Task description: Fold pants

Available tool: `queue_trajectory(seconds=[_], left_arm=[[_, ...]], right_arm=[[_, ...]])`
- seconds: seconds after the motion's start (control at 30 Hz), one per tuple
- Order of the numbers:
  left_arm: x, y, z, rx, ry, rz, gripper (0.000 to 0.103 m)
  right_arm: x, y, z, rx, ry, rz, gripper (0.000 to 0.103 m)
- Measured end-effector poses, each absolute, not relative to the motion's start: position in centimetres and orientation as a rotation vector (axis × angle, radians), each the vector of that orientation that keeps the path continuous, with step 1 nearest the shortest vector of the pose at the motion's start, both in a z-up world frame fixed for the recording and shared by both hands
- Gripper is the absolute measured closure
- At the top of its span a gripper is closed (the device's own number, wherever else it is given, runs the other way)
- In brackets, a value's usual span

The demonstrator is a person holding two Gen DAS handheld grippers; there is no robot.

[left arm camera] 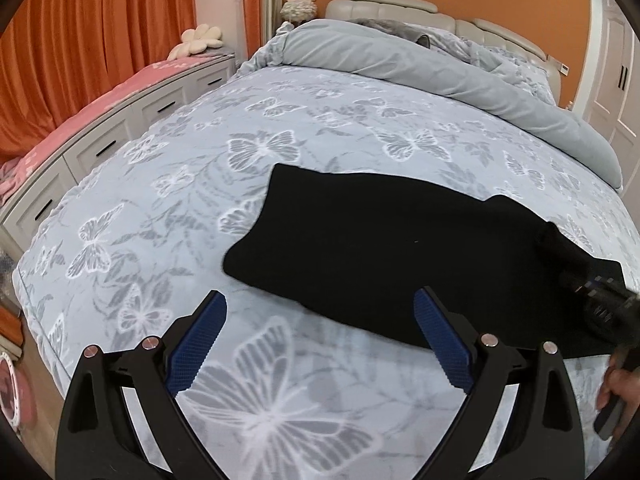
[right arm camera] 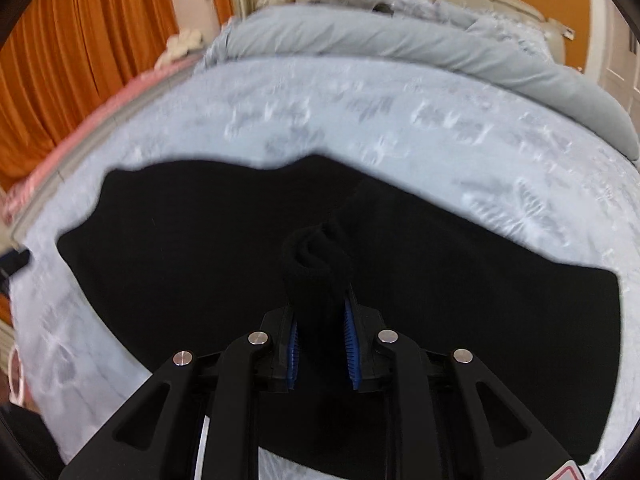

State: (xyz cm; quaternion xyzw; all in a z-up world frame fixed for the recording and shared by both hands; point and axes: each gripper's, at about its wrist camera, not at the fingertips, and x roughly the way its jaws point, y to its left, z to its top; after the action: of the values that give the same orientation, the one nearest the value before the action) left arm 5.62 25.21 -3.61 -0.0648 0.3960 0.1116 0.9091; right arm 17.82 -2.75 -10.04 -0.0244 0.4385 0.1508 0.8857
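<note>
Black pants [left arm camera: 360, 240] lie folded flat on the butterfly-print bedspread [left arm camera: 240, 128]. My left gripper [left arm camera: 320, 316] is open and empty, just in front of the pants' near edge. My right gripper [right arm camera: 320, 308] is shut on a bunched fold of the pants [right arm camera: 160, 240] and lifts it above the flat part; the right wrist view is blurred. The right gripper also shows in the left wrist view [left arm camera: 596, 292], at the pants' right end.
A rolled grey duvet [left arm camera: 440, 68] lies across the head of the bed. White drawers [left arm camera: 120, 128] with a pink cover run along the left, before orange curtains [left arm camera: 80, 40]. White wardrobe doors [left arm camera: 616, 80] stand at the right.
</note>
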Motion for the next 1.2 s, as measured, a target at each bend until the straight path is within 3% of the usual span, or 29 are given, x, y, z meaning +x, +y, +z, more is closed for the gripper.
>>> queue_trajectory(seconds=[0.07,0.17,0.27,0.37,0.4,0.43,0.63,0.73,0.83,0.93,1.07,1.2], left_arm=[[5.6,26.0,-3.8,-0.143,0.825,0.240,0.010],[5.8,27.0,-4.1,-0.169,0.843,0.250,0.010],[5.8,27.8,-4.0,-0.219,0.850,0.241,0.010],[5.9,27.9,-4.3,-0.255,0.868,0.221,0.008],[6.0,27.8,-4.4,-0.259,0.876,0.216,0.008],[6.0,27.6,-4.6,-0.259,0.881,0.214,0.008],[6.4,26.1,-4.4,-0.228,0.874,0.198,0.008],[6.9,25.2,-4.5,-0.228,0.884,0.182,0.008],[7.3,23.9,-4.5,-0.200,0.886,0.169,0.008],[7.4,22.8,-4.7,-0.162,0.883,0.168,0.008],[8.1,22.0,-5.2,-0.147,0.900,0.163,0.008],[8.7,22.0,-5.6,-0.153,0.915,0.173,0.008]], right_arm=[[17.9,-2.1,-11.5,-0.089,0.935,0.320,0.076],[16.8,-1.2,-10.7,-0.124,0.903,0.374,0.043],[15.4,-0.7,-9.1,-0.148,0.832,0.368,0.027],[15.5,0.1,-10.0,-0.190,0.861,0.365,0.030],[15.8,0.2,-10.8,-0.193,0.892,0.368,0.044],[16.1,0.3,-11.4,-0.205,0.911,0.349,0.048],[15.6,-0.4,-9.2,-0.131,0.855,0.370,0.048],[16.6,-0.3,-11.5,-0.163,0.930,0.345,0.053],[16.7,0.0,-11.0,-0.169,0.898,0.334,0.085],[15.8,0.6,-8.9,-0.187,0.829,0.336,0.086],[16.8,0.3,-11.6,-0.182,0.921,0.365,0.079],[15.5,0.0,-8.7,-0.143,0.875,0.380,0.059]])
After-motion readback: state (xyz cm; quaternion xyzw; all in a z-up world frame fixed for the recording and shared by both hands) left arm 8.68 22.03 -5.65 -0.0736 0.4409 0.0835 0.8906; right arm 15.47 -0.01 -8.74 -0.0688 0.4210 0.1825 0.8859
